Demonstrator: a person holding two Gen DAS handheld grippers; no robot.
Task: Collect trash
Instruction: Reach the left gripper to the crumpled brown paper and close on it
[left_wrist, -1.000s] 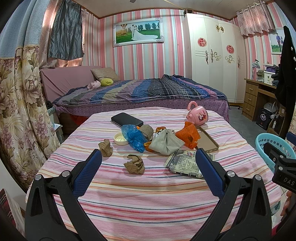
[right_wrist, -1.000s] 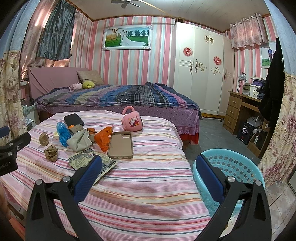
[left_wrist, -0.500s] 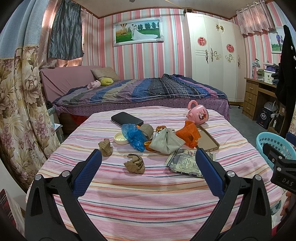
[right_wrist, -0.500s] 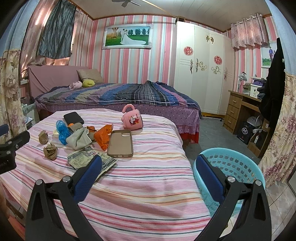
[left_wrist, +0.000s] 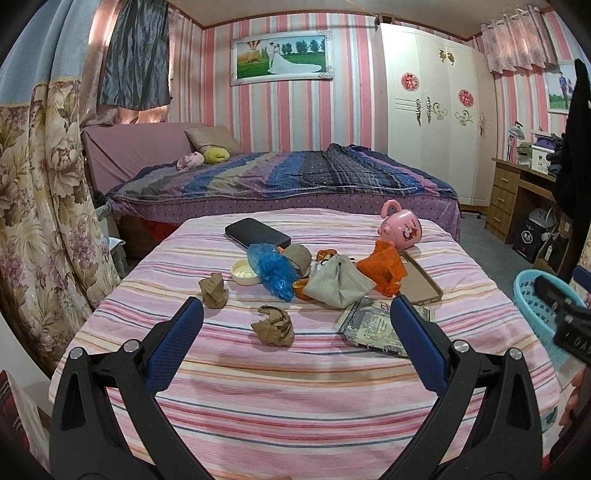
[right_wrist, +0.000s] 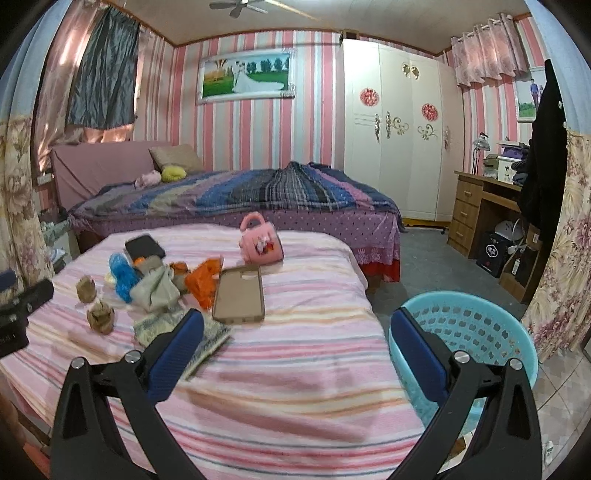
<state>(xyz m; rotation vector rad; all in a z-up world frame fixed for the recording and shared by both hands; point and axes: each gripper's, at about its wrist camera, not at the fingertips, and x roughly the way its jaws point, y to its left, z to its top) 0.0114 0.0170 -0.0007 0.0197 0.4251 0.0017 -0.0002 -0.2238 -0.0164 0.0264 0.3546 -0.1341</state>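
Trash litters a striped table (left_wrist: 295, 387), within reach of the left gripper (left_wrist: 295, 328) and right gripper (right_wrist: 295, 339), both spread wide and empty: crumpled paper wads (left_wrist: 274, 325) nearest, plastic bags (left_wrist: 271, 266) beyond; a blue basket (right_wrist: 476, 325) waits alongside, likely for collection.

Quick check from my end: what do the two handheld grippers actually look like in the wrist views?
The left gripper and right gripper look alike: black angular plastic arms with silver screw heads, ending in flat blue textured pads. Seen from the left view, the right unit's black body carries white lettering, partly cut off.
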